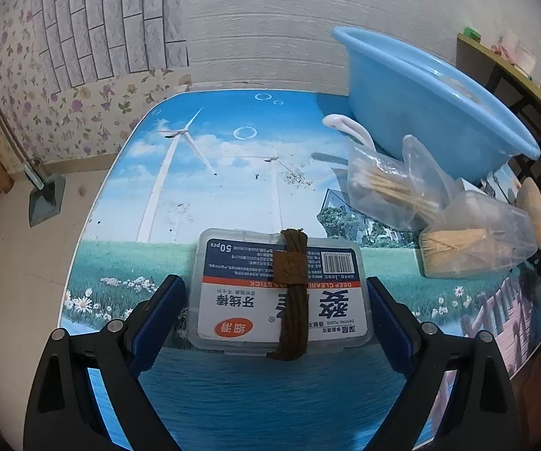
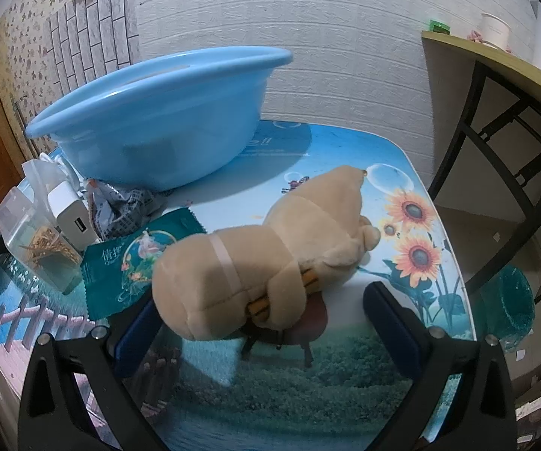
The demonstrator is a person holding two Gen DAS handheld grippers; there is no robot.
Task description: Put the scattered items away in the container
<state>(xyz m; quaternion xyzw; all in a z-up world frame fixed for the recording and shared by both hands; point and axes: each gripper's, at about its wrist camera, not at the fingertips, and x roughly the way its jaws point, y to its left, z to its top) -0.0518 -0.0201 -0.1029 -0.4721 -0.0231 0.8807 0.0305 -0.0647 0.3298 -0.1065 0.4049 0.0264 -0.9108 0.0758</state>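
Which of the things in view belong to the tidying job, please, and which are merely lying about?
Job: light blue plastic basin; clear dental floss box; beige plush toy; clear toothpick box; teal sachet.
Lying about: white paper cup; grey dustpan.

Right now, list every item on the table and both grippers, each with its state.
left gripper: open, fingers either side of the floss box
floss box: closed, flat on the table, brown cord lying across it
right gripper: open around the plush toy
plush toy: lying on its side
blue basin: upright on the table
toothpick box: closed, lying down
green packet: sealed, flat
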